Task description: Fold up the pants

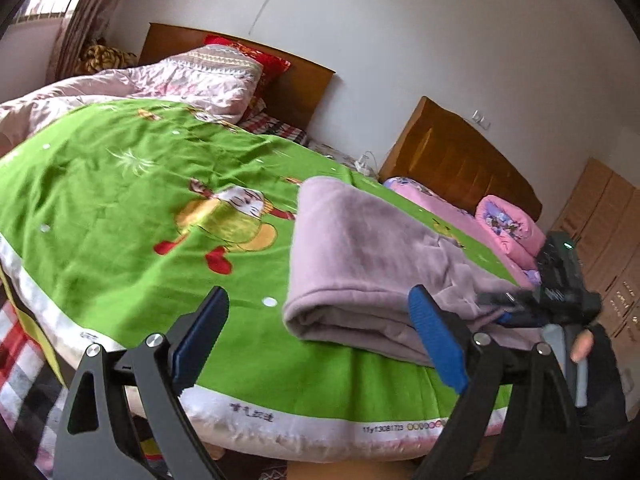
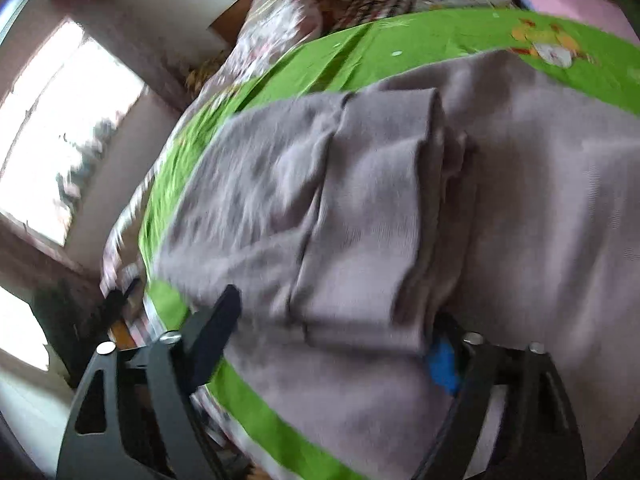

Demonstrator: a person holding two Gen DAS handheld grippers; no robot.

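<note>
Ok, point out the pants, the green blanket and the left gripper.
pants (image 1: 360,240): left wrist view, on the folded top layer.
green blanket (image 1: 120,184): left wrist view, on bare green cloth left of the pants.
left gripper (image 1: 320,344): left wrist view, midway between the open jaws.

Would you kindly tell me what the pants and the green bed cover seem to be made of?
The pants look like soft mauve fleece or brushed knit: matte, fuzzy, with thick rounded folds. The green bed cover looks like thin printed woven cotton or polyester: smooth, finely creased, with cartoon prints.
</note>
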